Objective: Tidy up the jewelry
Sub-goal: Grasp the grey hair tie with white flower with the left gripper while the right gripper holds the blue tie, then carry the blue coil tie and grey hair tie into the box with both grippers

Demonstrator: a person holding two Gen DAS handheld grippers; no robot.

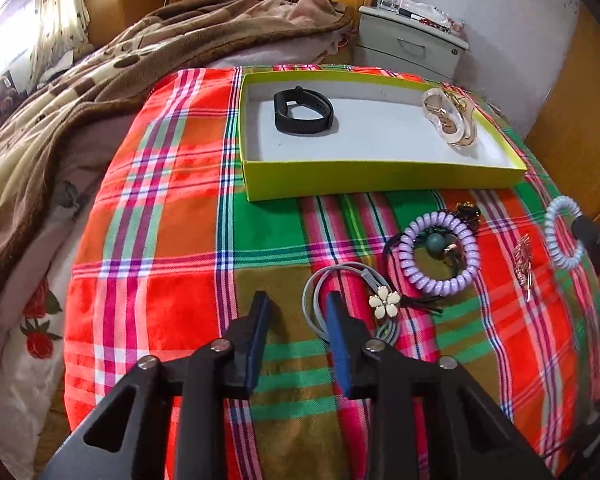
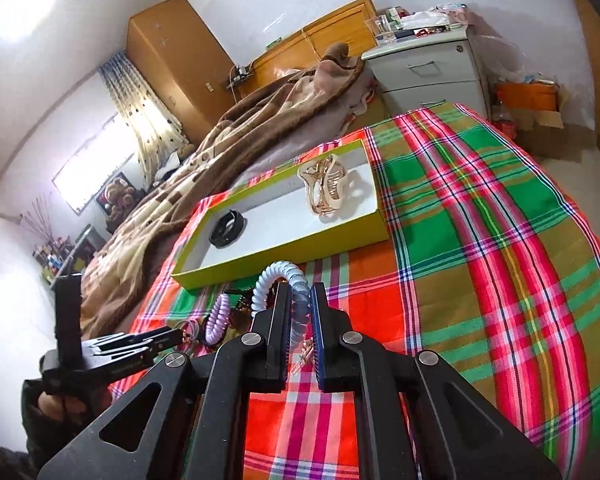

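Note:
A yellow-green box lies on the plaid cloth. It holds a black wristband and a gold and clear hair claw. My left gripper hangs low over a grey hair tie with a cream flower. Its jaws are apart, and the left edge of the grey loop lies between them unpressed. My right gripper is shut on a pale blue spiral hair tie, lifted off the cloth.
On the cloth lie a purple spiral tie around a green-bead tie, and a small gold clip. A brown blanket covers the bed's left. A white nightstand stands behind.

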